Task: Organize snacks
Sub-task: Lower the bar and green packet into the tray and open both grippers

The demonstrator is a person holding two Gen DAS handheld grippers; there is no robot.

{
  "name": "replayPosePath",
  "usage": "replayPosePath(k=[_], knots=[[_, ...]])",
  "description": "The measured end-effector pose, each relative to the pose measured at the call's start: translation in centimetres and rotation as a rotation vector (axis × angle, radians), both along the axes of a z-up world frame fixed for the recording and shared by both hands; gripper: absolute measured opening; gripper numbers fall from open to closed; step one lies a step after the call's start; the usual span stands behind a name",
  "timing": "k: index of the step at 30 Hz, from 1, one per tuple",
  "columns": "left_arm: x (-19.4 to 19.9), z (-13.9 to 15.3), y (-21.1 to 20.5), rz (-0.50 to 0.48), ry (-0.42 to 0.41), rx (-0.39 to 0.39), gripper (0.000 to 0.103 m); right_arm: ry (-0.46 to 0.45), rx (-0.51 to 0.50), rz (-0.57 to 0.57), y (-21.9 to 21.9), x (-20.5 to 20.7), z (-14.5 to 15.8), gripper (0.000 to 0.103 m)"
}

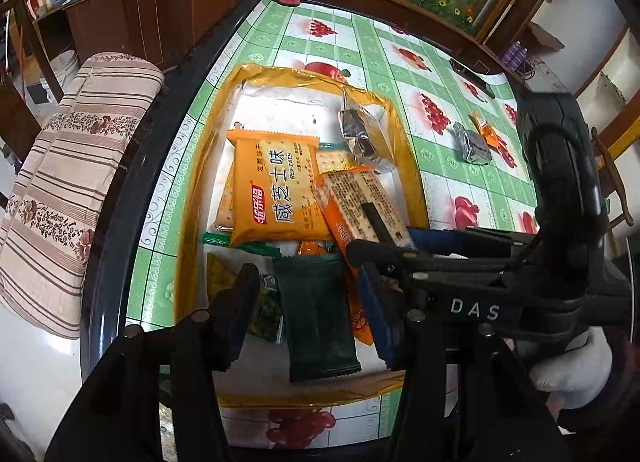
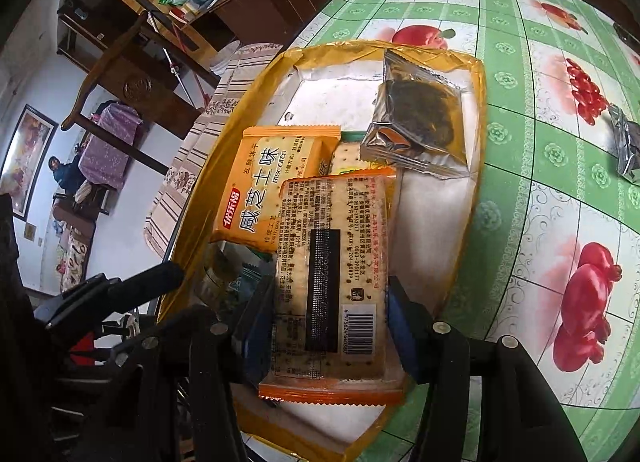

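A shallow yellow-rimmed tray (image 1: 404, 134) (image 2: 478, 102) on the table holds several snack packs. My right gripper (image 2: 326, 326) is shut on an orange cracker pack (image 2: 332, 262), back side up, held over the tray; it also shows in the left wrist view (image 1: 360, 202). My left gripper (image 1: 308, 310) is open above a dark green pack (image 1: 316, 310) lying in the tray, not touching it. An orange biscuit pack (image 1: 272, 190) (image 2: 272, 186) and a silver pack (image 1: 360, 134) (image 2: 420, 122) lie in the tray.
A green fruit-print tablecloth (image 1: 440, 166) (image 2: 520, 190) covers the table. A silver pack (image 1: 472, 144) (image 2: 628, 146) and a small orange pack (image 1: 490, 134) lie on it right of the tray. A striped cushion (image 1: 68, 182) lies left of the table's dark edge.
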State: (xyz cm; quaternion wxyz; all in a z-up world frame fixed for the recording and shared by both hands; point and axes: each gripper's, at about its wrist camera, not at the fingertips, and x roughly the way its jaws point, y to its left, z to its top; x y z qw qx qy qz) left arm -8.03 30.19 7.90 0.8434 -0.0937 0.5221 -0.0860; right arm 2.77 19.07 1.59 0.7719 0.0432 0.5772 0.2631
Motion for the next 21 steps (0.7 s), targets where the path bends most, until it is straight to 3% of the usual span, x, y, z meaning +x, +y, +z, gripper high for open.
replayPosePath(k=[10,13,15,18,21], knots=[[-0.2,2.0,-0.9,-0.001,-0.058,-0.021,0.051,-0.052,0.015,-0.045,-2.1,-0.6,3.1,0.057],[-0.9,3.2,-2.0,0.013,-0.082,0.004,0.051,-0.122,0.007,-0.057,-3.6,-1.6,4.8,0.057],[-1.8,4.2,-3.0,0.024,-0.112,0.026,0.051,-0.217,-0.017,-0.067,-4.8,-2.9,6.4,0.058],[-3.3,5.4,-4.7,0.033,-0.16,0.023,0.051,-0.338,-0.036,-0.067,-6.9,-4.8,8.2,0.065],[-4.7,6.1,-7.5,0.018,-0.164,-0.017,0.052,-0.331,-0.019,-0.08,-9.9,-6.2,8.5,0.066]])
